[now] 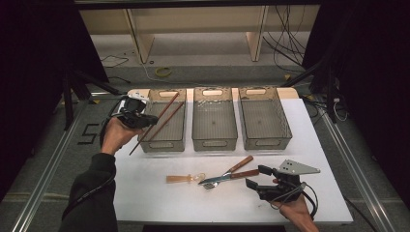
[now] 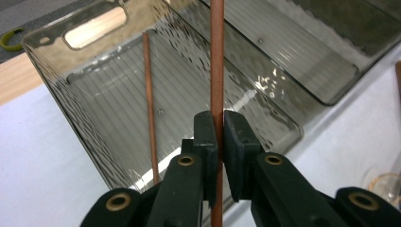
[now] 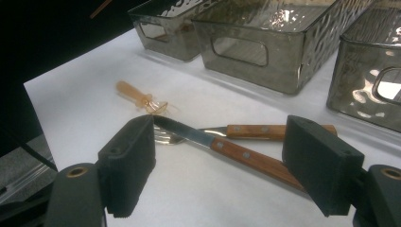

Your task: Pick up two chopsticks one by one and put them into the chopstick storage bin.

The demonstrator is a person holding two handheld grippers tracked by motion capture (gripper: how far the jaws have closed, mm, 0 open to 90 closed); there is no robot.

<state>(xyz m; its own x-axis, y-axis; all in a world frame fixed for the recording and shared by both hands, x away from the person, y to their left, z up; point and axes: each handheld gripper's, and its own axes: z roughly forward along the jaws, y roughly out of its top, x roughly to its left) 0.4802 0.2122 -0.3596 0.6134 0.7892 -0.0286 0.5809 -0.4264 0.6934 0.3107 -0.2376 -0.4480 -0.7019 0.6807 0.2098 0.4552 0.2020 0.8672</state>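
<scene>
From the high view, the left gripper (image 1: 138, 118) is holding one chopstick (image 1: 153, 124) slanted over the left bin (image 1: 164, 143), while a second chopstick (image 1: 167, 121) is already lying inside it. Because the held stick is so long, its low end is hanging outside the front rim and could catch there or tip out onto the white table (image 1: 145, 188).

In the left gripper view, the jaws are clamping tight on the chopstick (image 2: 217, 71) with a narrow hold, so the thin rod could pivot or slide through the pads (image 2: 207, 137) if it is swung.

In the right gripper view, the right gripper (image 3: 227, 161) is waiting with jaws spread wide and empty, just short of the crossed knife (image 3: 236, 149) and fork (image 3: 265, 131); a careless grab there could take both at once or scatter them toward the amber plastic utensil (image 3: 139, 99).
</scene>
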